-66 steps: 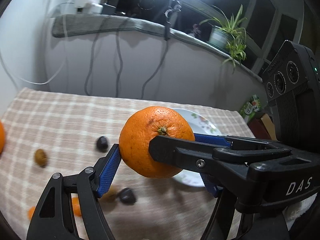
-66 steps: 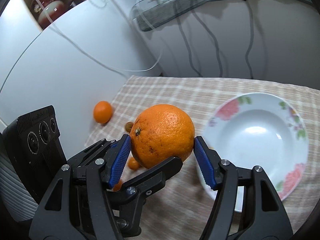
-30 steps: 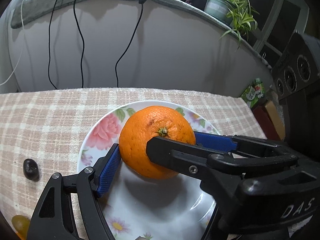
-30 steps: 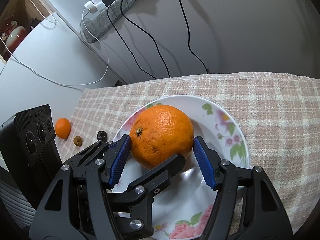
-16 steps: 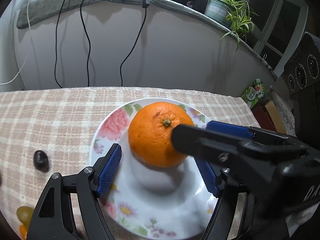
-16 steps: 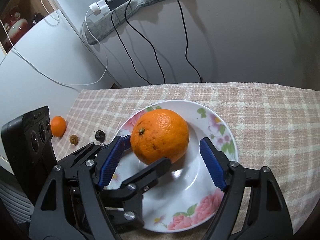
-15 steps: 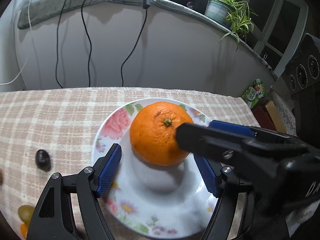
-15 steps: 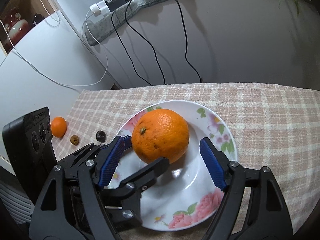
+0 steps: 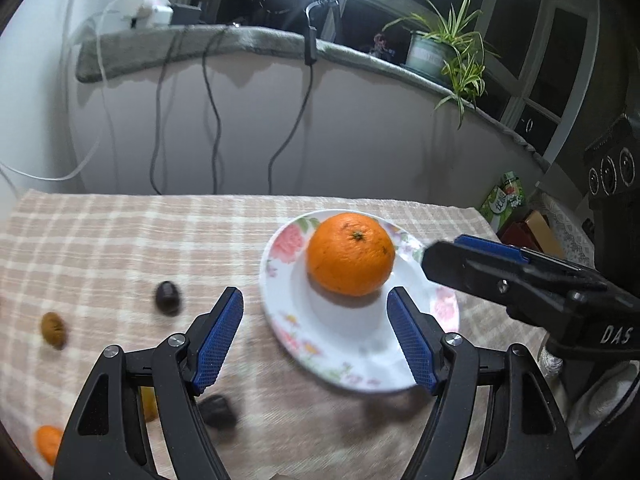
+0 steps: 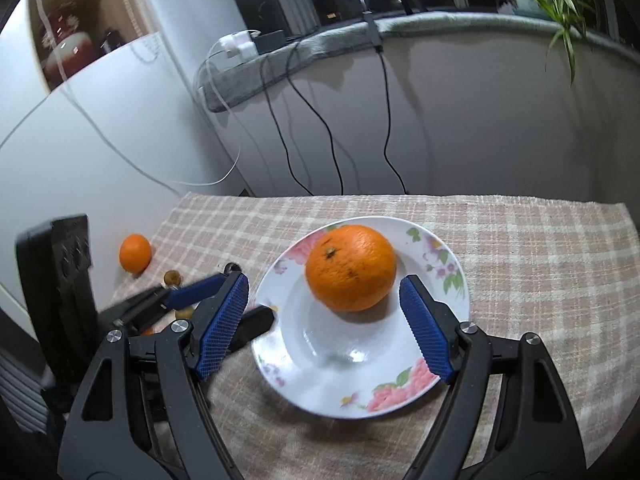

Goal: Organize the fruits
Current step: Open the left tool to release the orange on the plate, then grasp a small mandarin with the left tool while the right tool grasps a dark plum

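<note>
A large orange [image 9: 351,253] [image 10: 351,267] rests in a white floral plate [image 9: 344,344] [image 10: 340,364] on a checked tablecloth. My left gripper [image 9: 314,338] is open and empty, pulled back near the plate's front-left rim. My right gripper [image 10: 324,326] is open and empty, its jaws spread on either side of the orange but apart from it. A small orange [image 10: 135,253] lies at the table's left edge. Small dark and brown fruits [image 9: 168,298] [image 9: 53,330] lie left of the plate.
A second small orange [image 9: 47,442] and a dark fruit [image 9: 218,412] lie near the left gripper's base. Cables hang down the white wall behind the table. A potted plant [image 9: 444,56] stands on the ledge. The table's right edge is close to the plate.
Both grippers have let go of the large orange, opened wide and drawn back. The orange now rests in the plate.
</note>
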Motion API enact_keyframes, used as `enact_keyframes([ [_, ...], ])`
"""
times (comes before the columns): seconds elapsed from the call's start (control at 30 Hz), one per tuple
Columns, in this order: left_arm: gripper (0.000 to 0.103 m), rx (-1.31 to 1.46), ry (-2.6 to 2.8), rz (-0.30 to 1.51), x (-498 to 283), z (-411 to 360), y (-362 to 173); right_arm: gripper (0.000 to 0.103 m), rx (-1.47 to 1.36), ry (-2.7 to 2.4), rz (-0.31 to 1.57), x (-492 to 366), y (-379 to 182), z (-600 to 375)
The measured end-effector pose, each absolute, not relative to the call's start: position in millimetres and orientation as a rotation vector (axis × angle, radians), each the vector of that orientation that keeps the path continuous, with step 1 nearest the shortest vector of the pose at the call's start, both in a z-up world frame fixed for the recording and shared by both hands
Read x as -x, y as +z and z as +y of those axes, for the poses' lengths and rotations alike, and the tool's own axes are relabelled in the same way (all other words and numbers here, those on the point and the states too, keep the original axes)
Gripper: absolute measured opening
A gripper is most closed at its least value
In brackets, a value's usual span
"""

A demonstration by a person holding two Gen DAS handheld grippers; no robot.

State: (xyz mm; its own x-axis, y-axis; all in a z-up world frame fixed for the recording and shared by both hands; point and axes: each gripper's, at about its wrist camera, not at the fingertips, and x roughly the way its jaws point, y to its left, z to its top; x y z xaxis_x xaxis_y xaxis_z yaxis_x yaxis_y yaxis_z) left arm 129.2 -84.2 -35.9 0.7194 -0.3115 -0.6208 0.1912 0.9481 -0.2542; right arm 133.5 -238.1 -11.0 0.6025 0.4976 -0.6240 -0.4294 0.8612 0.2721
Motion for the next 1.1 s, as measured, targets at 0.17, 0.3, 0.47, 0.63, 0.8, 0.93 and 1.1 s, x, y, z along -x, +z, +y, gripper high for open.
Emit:
enact_keyframes([
  [0.17,0.074,0.209,-0.246,0.679,-108,-54,-28,0.081,-0.054,0.555,0.726,-110,-9,-223],
  [0.3,0.071,0.215,-0.207,0.656,-90,-27,-25,0.081,-0.035,0.593,0.713,-93,-8,-209],
  [0.47,0.064,0.233,-0.143,0.659,-67,11,-30,0.080,-0.029,0.634,0.718,-77,-13,-195],
  [0.63,0.052,0.258,-0.091,0.696,-50,42,-44,0.066,-0.009,0.682,0.761,-73,-27,-174],
  [0.8,0.048,0.292,-0.054,0.726,-38,62,-58,0.052,0.067,0.713,0.806,-70,-43,-150],
  [0.93,0.046,0.317,-0.049,0.741,-36,69,-66,0.050,0.098,0.725,0.835,-74,-53,-135],
  [1.1,0.046,0.318,-0.052,0.754,-35,70,-72,0.048,0.116,0.702,0.852,-82,-63,-124],
])
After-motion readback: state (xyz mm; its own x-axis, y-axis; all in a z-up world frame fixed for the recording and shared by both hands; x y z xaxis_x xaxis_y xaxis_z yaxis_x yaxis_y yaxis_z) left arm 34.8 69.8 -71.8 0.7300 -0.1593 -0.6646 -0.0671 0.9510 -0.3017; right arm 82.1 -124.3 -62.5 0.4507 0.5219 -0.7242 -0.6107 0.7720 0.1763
